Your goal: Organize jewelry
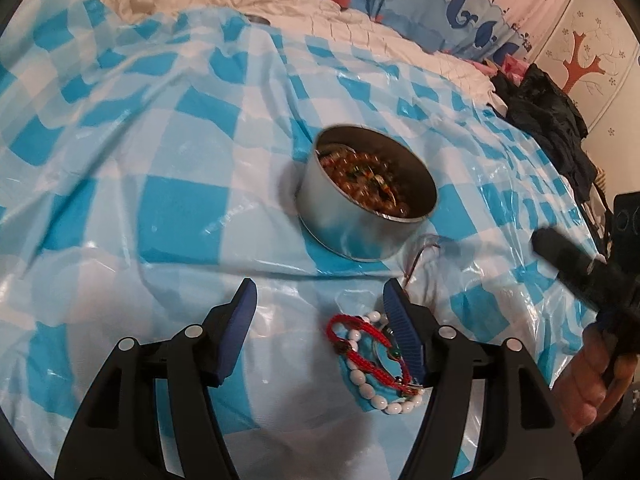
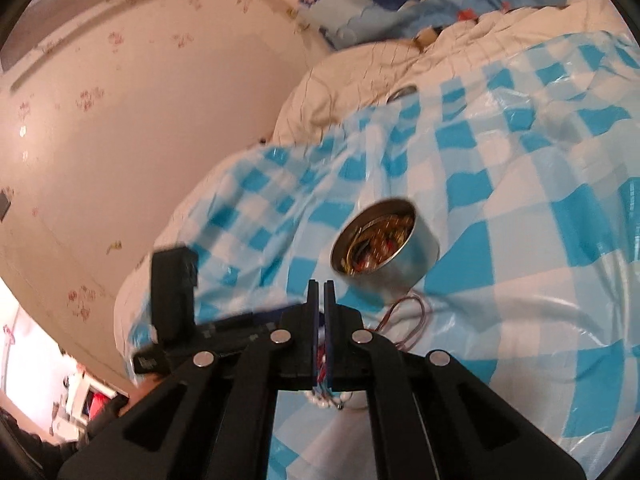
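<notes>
**Left gripper stands over the last bracelets; tin waits just ahead**

Left gripper (image 1: 316, 300) hangs with its jaws apart, nothing pressed between the pads. A tangle of bracelets lies between them, hard against the right-hand finger: a red cord bracelet (image 1: 360, 346) looped over a white bead bracelet (image 1: 370, 390). The tangle's long axis runs roughly along the fingers, so the jaws would close across its narrow side; it sits off-centre, well apart from the left-hand pad.

Right gripper (image 2: 319, 284) is pinched closed. In the right wrist view a bit of red and white shows low in the slit between its fingers, but whether that is held or only seen behind them I cannot tell. From the left wrist view it sits blurred at the right edge, off to the side of the tangle.

Straight ahead of the left gripper stands a round metal tin (image 1: 366, 200), open-topped and already holding a heap of beaded jewelry. A thin wire bangle (image 2: 408, 320) lies on the bed beside the tin's base. All rest on a blue-and-white checked plastic sheet (image 1: 160, 208), rumpled over soft bedding, with open room on every side. Dark clothing (image 1: 556, 120) is piled far right.
</notes>
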{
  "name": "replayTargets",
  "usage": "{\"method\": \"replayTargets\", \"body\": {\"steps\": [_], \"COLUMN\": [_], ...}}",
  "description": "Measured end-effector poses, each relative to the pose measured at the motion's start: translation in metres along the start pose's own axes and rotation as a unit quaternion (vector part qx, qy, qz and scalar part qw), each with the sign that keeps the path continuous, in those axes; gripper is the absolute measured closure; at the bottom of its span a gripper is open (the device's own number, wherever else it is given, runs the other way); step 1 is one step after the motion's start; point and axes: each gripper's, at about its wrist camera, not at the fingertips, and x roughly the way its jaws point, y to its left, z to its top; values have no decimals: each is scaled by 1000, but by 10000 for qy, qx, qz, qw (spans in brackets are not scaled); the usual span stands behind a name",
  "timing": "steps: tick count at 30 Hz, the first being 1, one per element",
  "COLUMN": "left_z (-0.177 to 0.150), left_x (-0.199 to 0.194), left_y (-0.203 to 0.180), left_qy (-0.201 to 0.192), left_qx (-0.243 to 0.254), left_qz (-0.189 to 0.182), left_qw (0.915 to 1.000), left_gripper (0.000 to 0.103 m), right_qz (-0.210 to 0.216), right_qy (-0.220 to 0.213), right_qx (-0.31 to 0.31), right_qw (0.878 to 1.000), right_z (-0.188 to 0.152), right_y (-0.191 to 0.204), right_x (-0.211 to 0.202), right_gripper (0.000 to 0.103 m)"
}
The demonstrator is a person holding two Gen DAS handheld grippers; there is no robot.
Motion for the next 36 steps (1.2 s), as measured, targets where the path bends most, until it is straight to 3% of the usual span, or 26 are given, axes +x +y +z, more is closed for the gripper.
{"method": "replayTargets", "body": {"steps": [3, 7, 9, 10, 15, 19, 22, 23, 24, 25, 30, 36], "left_z": [-4, -8, -10, -11, -16, -14, -9, -7, -5, -3, 2, 3], "left_x": [10, 19, 22, 23, 21, 10, -7, -14, -18, -22, -27, -28], "left_y": [-8, -17, -18, -21, -38, -31, -15, -10, -7, -4, 4, 5], "left_qy": [134, 194, 190, 173, 249, 197, 4, -84, -148, -202, -274, -366], "left_qx": [151, 287, 336, 407, 996, 929, 595, 509, 455, 403, 211, 155], "left_qz": [-13, 73, 54, 45, 25, -4, -234, -298, -327, -358, -504, -413], "left_qw": [9998, 9994, 9992, 9990, 9947, 9955, 9980, 9982, 9983, 9983, 9981, 9984], "left_gripper": [40, 37, 37, 38, 98, 101, 101, 101, 101, 101, 101, 101], "right_qz": [-168, -564, -645, -669, -1038, -1476, -1728, -1749, -1738, -1736, -1525, -957], "right_qy": [-105, 282, 422, 451, 569, 760, 814, 844, 916, 1004, 729, -51], "right_qx": [189, 445, 560, 624, 312, 26, -330, -431, -511, -572, -417, -253], "right_qw": [9996, 9970, 9955, 9948, 9925, 9861, 9810, 9800, 9792, 9780, 9847, 9951], "right_z": [4, 1, -4, -6, -12, -18, -24, -26, -26, -27, -23, -5], "right_y": [-10, -24, -28, -29, -29, -32, -28, -26, -24, -24, -22, -11], "right_x": [-5, 8, 14, 16, 30, 57, 68, 68, 70, 72, 58, 24], "right_gripper": [100, 95, 46, 44, 44, 39, 42, 62, 91, 100, 99, 99]}}
